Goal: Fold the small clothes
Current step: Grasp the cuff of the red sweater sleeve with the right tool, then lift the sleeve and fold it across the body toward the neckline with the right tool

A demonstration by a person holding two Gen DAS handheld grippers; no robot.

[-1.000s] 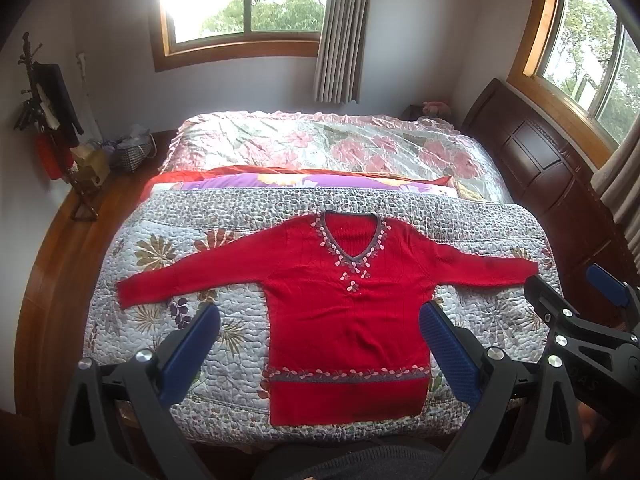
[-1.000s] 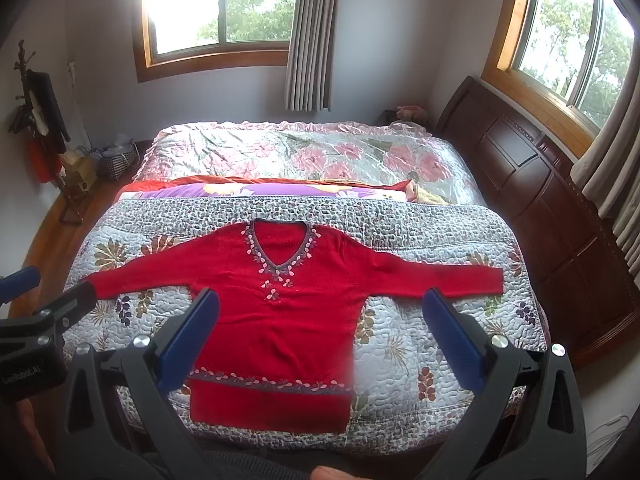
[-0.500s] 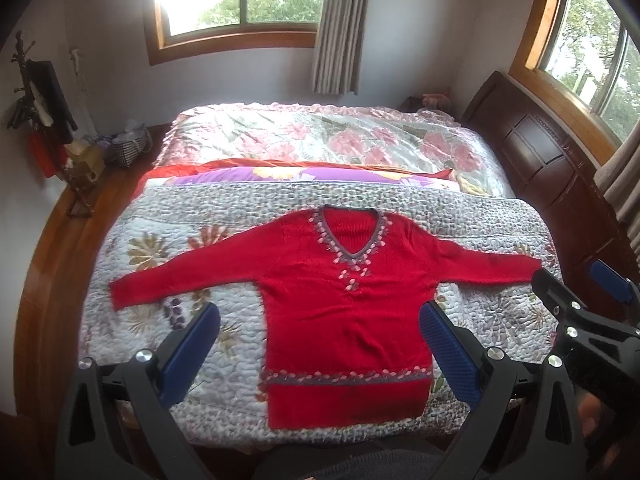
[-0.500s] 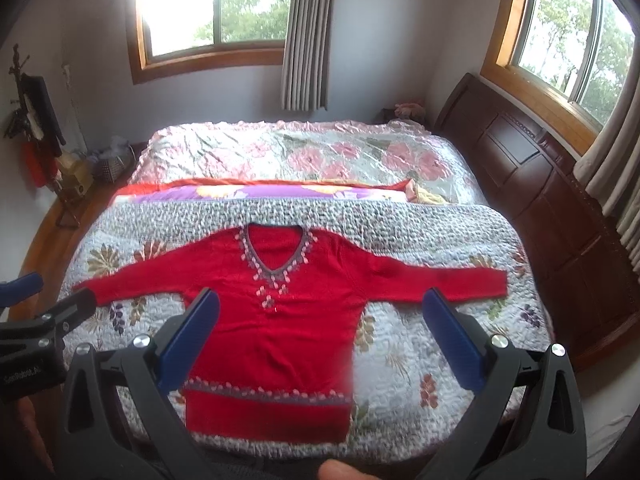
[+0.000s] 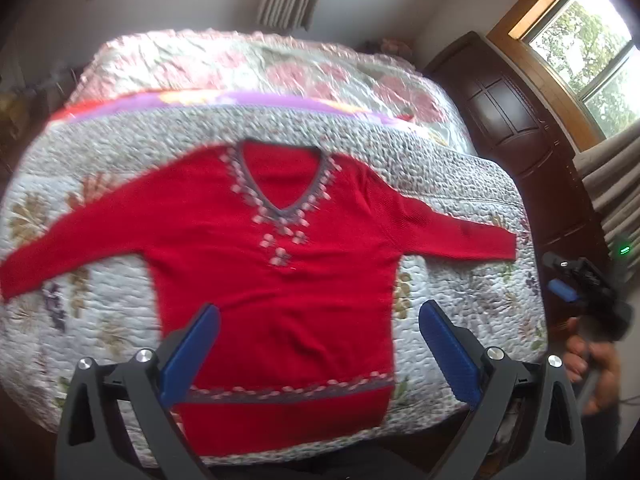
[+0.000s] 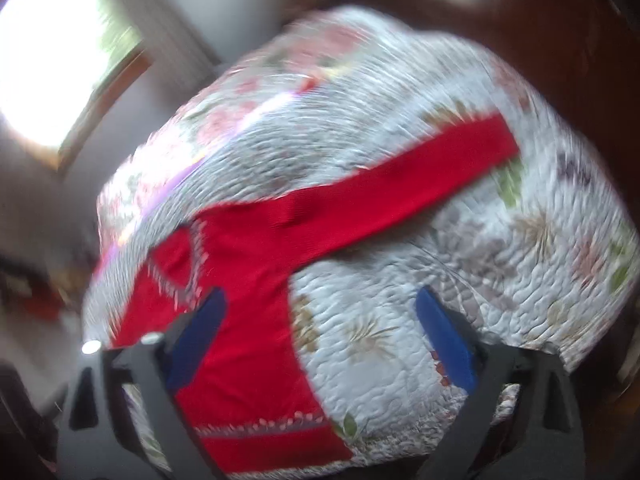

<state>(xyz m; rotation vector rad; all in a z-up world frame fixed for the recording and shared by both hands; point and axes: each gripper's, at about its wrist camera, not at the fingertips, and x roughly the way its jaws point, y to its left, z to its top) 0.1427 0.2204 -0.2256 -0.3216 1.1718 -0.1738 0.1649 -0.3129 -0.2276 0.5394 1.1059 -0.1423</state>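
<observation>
We are hovering over the bed with nothing folded yet: the red sweater (image 5: 280,272) is lying flat and face up on the quilt (image 5: 472,300), both sleeves spread out to the sides. This looks like the approach before the first fold.

In the left wrist view, the left gripper (image 5: 320,348) is gaping wide and empty, framing the sweater's lower body at the bottom centre. The right gripper (image 6: 320,336) is also spread and holding nothing; in its blurred, tilted view the sweater body sits at lower left and one sleeve (image 6: 400,184) runs toward the upper right.

Next, we judge, each gripper needs to come down on a sleeve or shoulder edge and pinch thin knit off a soft quilt without catching the quilt too.
</observation>
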